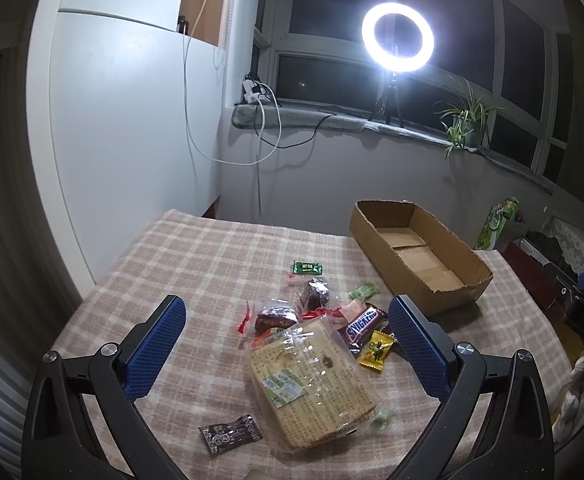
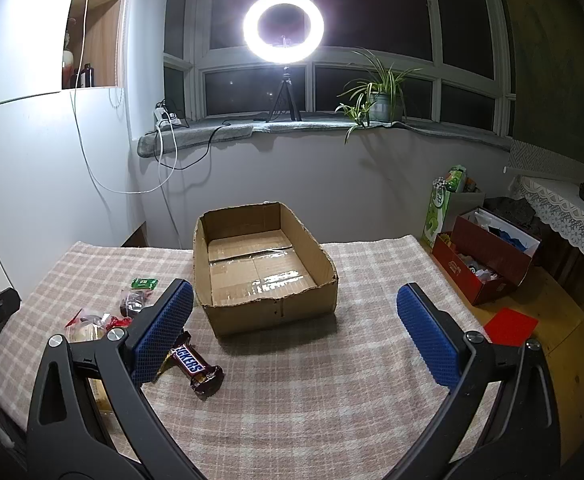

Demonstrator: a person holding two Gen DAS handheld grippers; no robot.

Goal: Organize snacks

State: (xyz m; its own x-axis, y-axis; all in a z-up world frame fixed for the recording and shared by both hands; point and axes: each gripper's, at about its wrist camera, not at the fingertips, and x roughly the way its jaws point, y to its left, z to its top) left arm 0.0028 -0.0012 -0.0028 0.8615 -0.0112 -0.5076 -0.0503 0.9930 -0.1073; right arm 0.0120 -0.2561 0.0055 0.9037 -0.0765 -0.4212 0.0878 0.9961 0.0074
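Observation:
A pile of snacks lies on the checked tablecloth [image 1: 195, 264]. In the left wrist view my left gripper [image 1: 285, 354] is open, hovering over a clear cracker pack [image 1: 312, 384]. Around it lie a Snickers bar [image 1: 362, 326], a yellow candy [image 1: 376, 349], a black sachet [image 1: 229, 434], a green candy [image 1: 308, 268] and dark wrapped sweets [image 1: 315, 294]. An empty cardboard box [image 1: 420, 256] stands behind on the right. In the right wrist view my right gripper [image 2: 294, 334] is open in front of the cardboard box [image 2: 263, 268], with the Snickers bar [image 2: 191, 368] by its left finger.
A ring light [image 2: 283, 26] on a tripod and a potted plant [image 2: 380, 96] stand on the windowsill. Right of the table, on the floor, are a red box [image 2: 488, 260] and a green bag [image 2: 438, 208]. White cupboards [image 1: 123, 128] stand to the left.

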